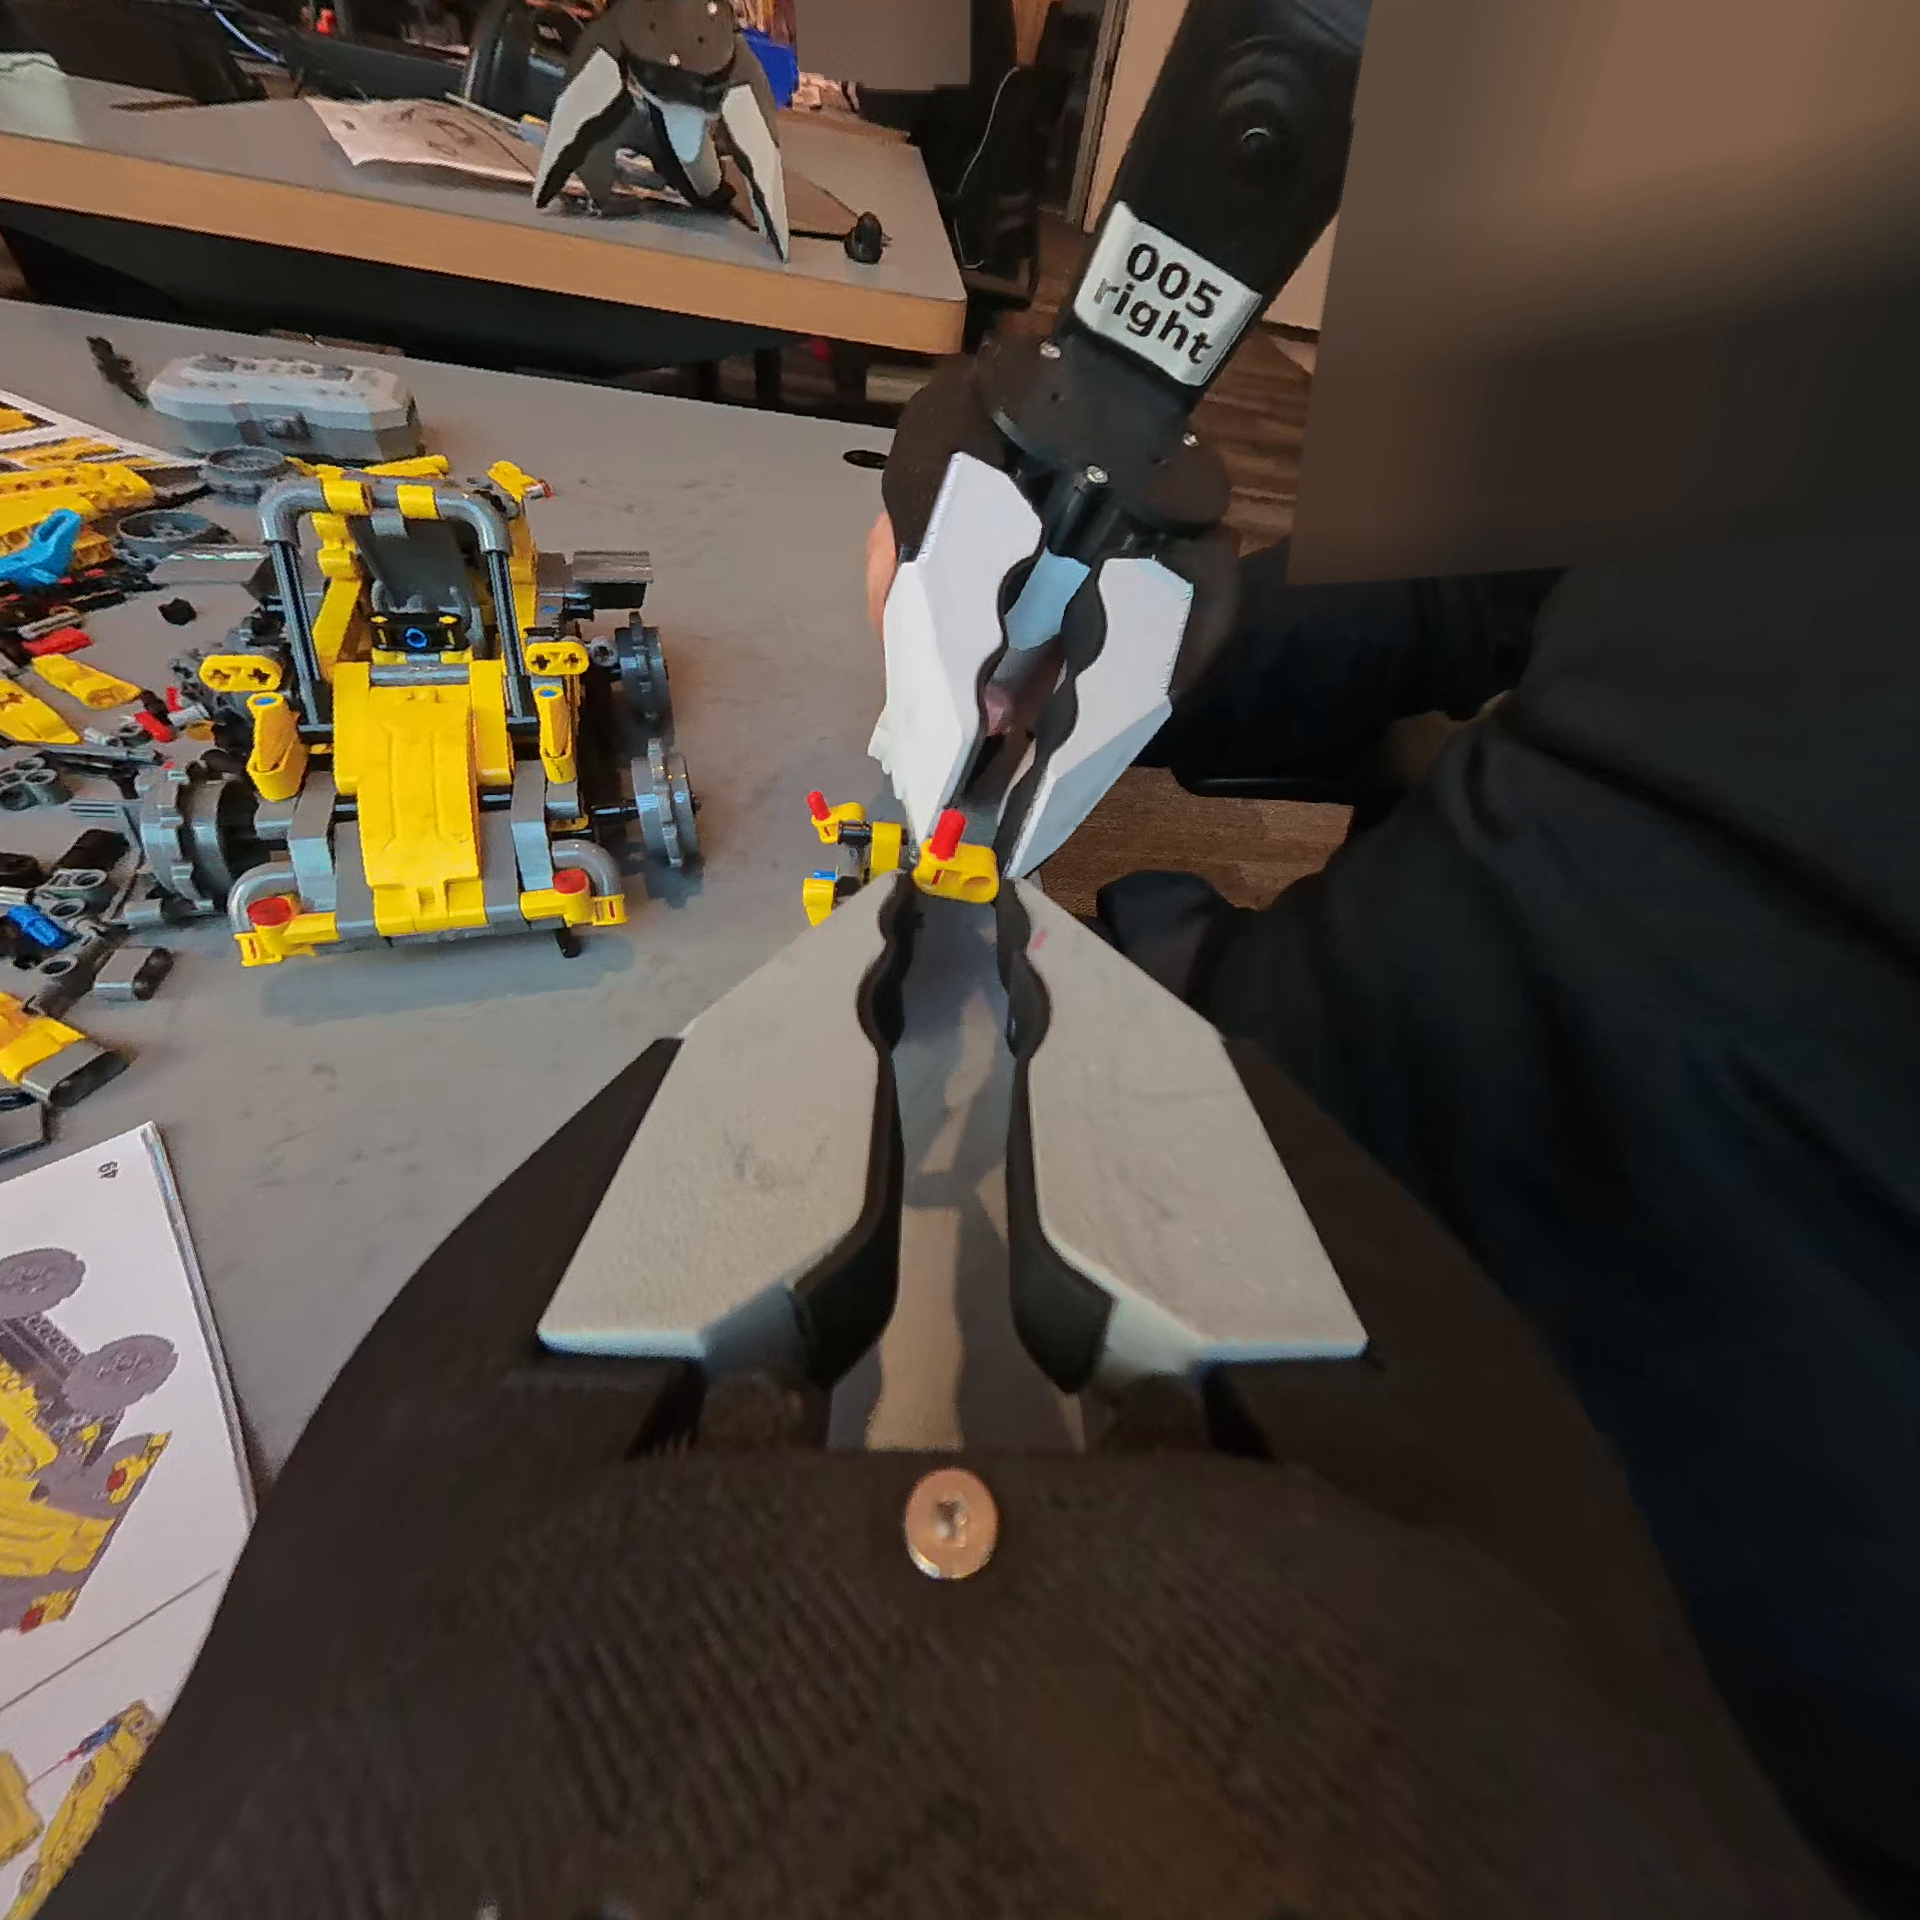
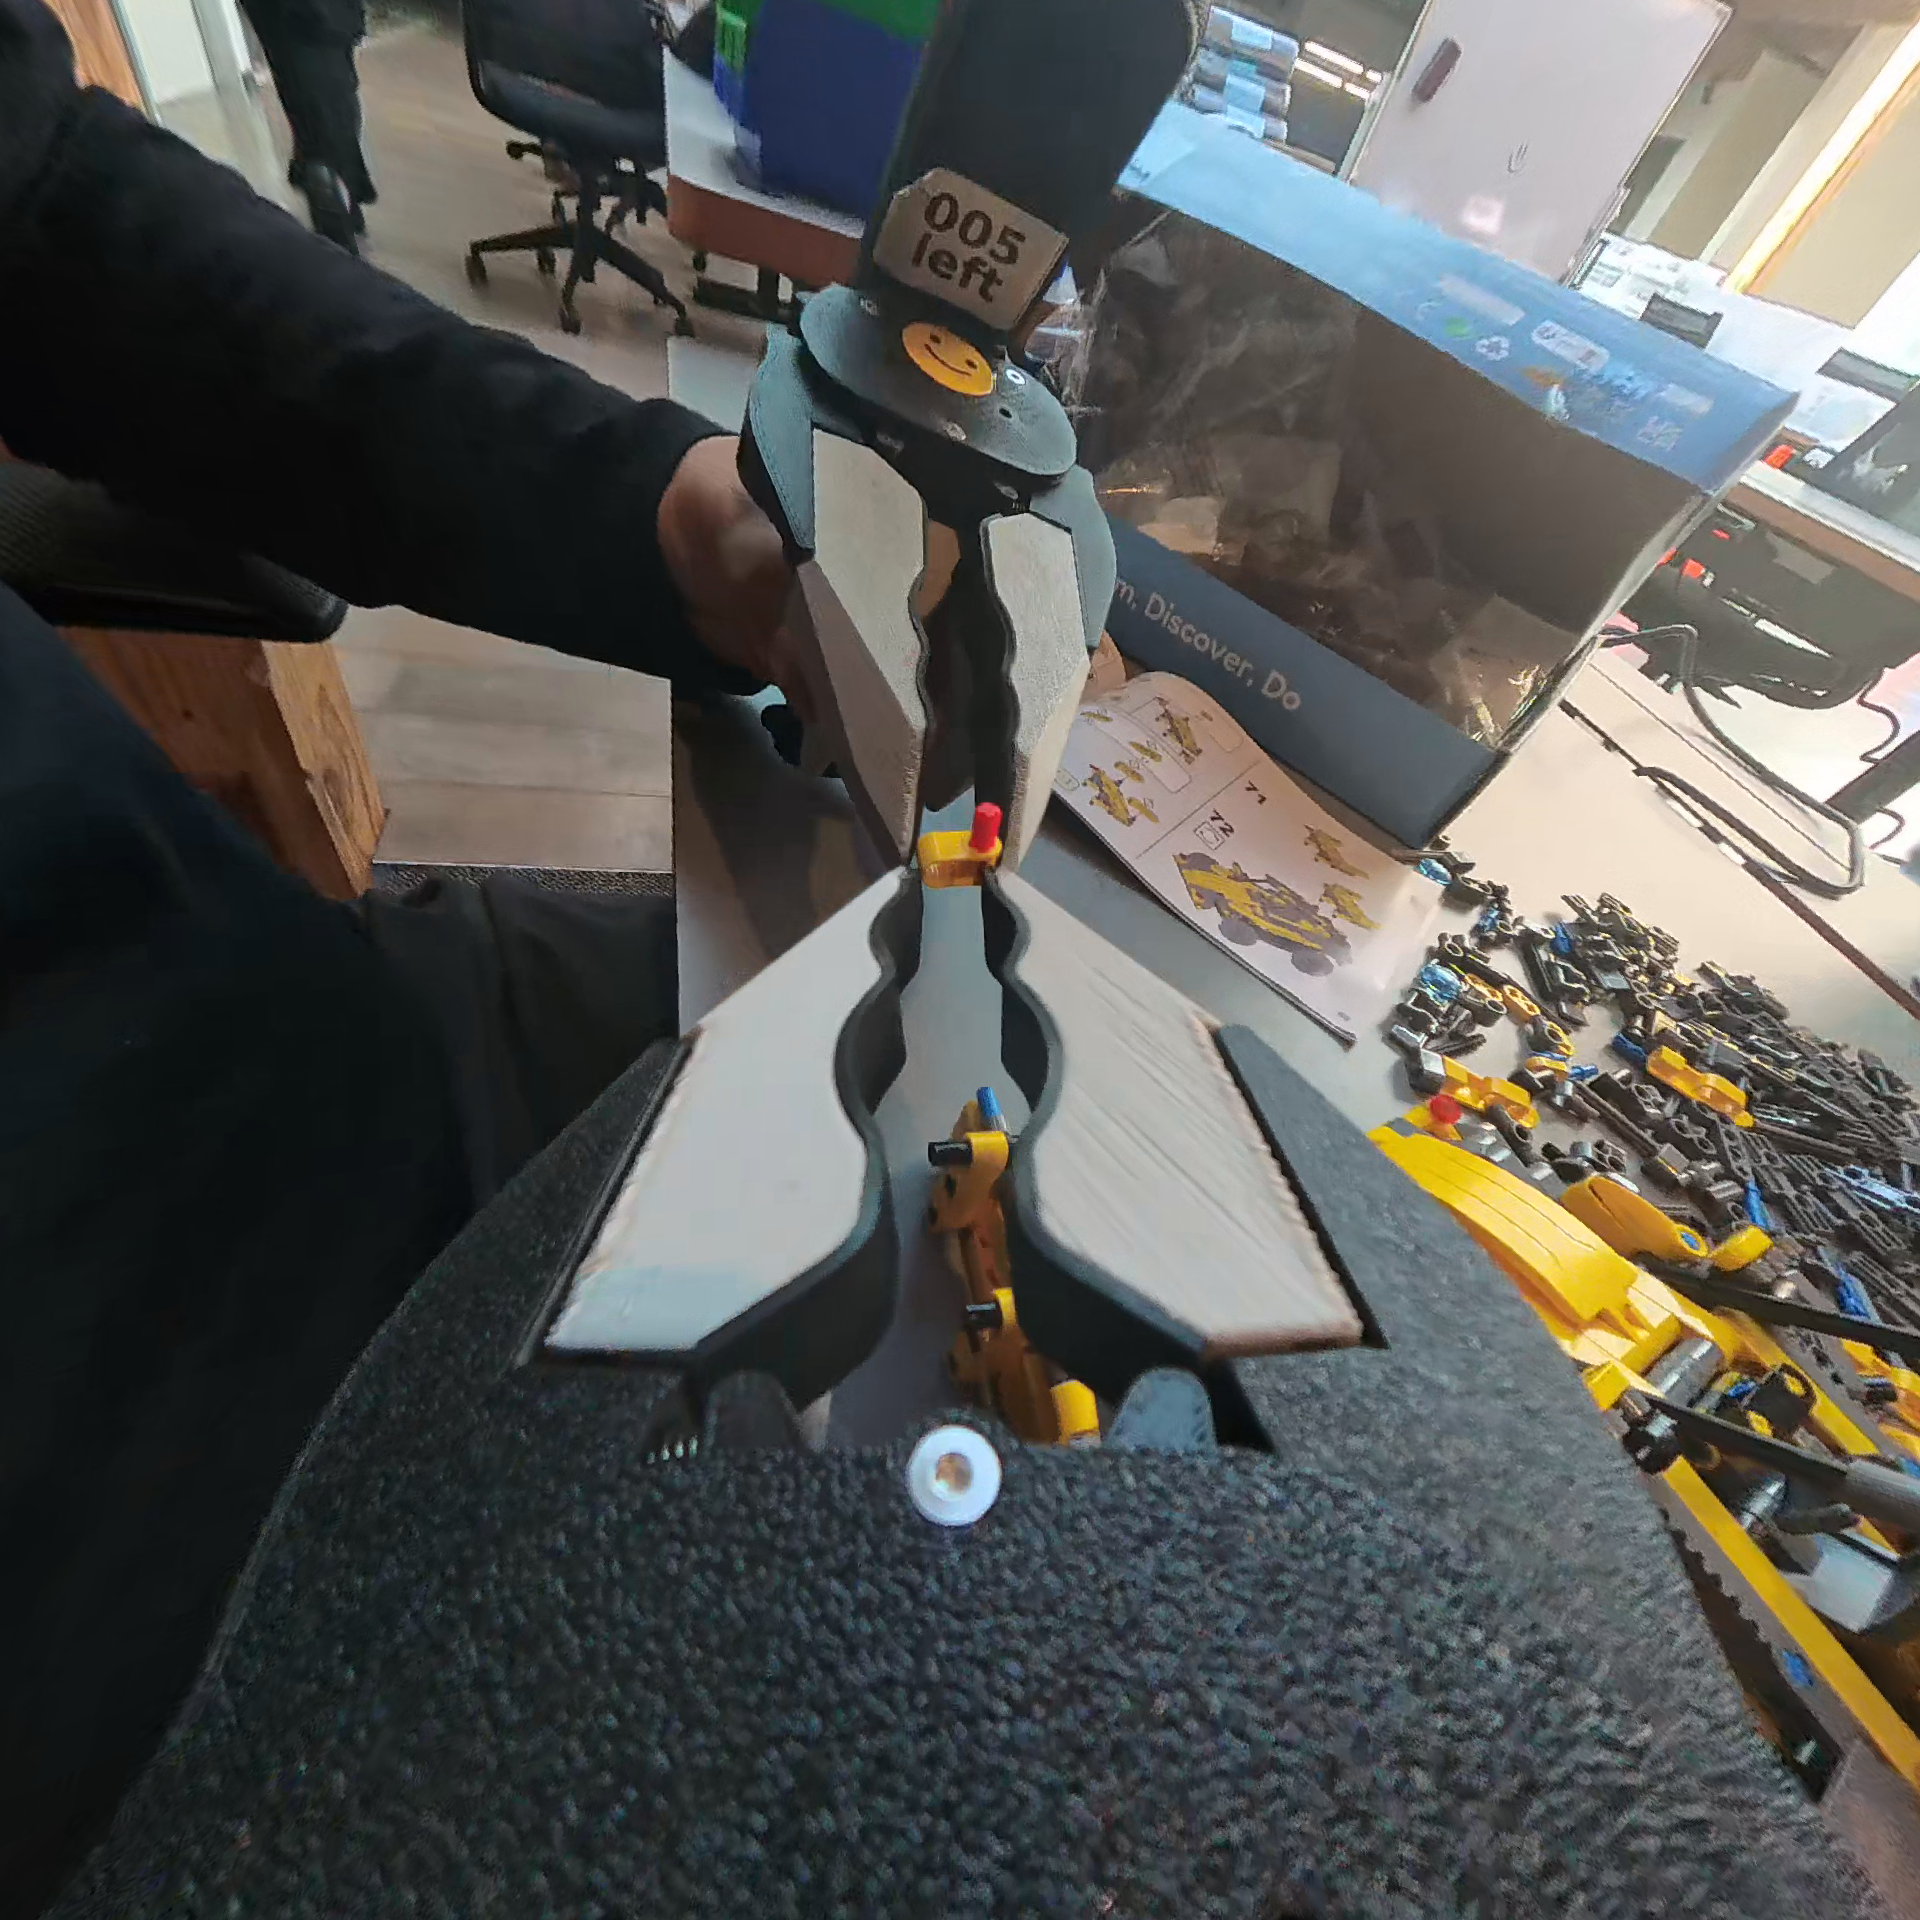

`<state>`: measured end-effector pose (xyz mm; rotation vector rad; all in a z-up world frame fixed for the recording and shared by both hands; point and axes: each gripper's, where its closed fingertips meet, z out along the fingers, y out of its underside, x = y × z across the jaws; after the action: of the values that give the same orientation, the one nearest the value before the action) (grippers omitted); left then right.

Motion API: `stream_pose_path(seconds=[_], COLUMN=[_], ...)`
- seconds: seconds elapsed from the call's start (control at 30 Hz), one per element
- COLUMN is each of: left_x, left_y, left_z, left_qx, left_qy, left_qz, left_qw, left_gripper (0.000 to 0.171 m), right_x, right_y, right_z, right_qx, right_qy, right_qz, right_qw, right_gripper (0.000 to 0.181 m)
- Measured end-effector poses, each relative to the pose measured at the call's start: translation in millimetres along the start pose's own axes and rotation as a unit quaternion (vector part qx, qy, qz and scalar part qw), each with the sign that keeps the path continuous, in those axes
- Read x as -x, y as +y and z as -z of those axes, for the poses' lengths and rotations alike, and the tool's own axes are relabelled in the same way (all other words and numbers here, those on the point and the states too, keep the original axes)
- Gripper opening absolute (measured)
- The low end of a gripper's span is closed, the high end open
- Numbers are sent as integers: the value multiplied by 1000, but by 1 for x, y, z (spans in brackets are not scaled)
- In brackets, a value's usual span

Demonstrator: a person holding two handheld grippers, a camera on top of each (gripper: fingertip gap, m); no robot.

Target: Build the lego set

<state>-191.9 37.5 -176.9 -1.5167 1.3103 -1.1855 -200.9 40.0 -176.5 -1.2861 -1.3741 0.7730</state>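
Observation:
A small yellow connector [image 1: 961, 876] with a red pin [image 1: 945, 834] standing up from it is held in the air between both grippers, just off the table's near edge. My left gripper [image 1: 956, 885] closes on it from below in the left wrist view, fingertips on either side. My right gripper [image 1: 964, 847] comes down from above with its tips at the same piece. In the right wrist view, my right gripper [image 2: 954, 876] pinches the connector [image 2: 951, 860] with its red pin [image 2: 985, 826], and the left gripper [image 2: 964, 857] meets it from the far side.
A yellow and grey brick vehicle [image 1: 416, 727] stands on the grey table [image 1: 436, 1091], with a small yellow sub-assembly [image 1: 844, 854] near its edge. Loose parts [image 2: 1662, 1039] and instruction booklets [image 1: 94, 1403] [image 2: 1226, 831] lie around. A box [image 2: 1403, 468] stands behind. A spare gripper [image 1: 665, 135] rests on the far table. Left and right tips are no more than a few centimetres apart.

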Motion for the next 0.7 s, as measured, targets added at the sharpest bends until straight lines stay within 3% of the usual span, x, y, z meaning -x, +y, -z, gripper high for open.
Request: stream_pose_path(seconds=[0.3, 0.5, 0.7], left_x=[0, 6, 4], left_y=[4, 8, 11], left_z=[-1, -3, -3], left_qx=[1, 13, 23], left_qy=[13, -23, -44], left_qz=[11, 17, -36], left_qw=[1000, 1000, 998], left_gripper=[13, 13, 12], right_x=[4, 1, 4], right_y=[6, 14, 16], right_z=[-4, -6, -8], right_qx=[17, 58, 81], right_qy=[-1, 19, 18], right_qz=[21, 25, 26], right_qw=[1000, 998, 996], right_gripper=[6, 6, 6])
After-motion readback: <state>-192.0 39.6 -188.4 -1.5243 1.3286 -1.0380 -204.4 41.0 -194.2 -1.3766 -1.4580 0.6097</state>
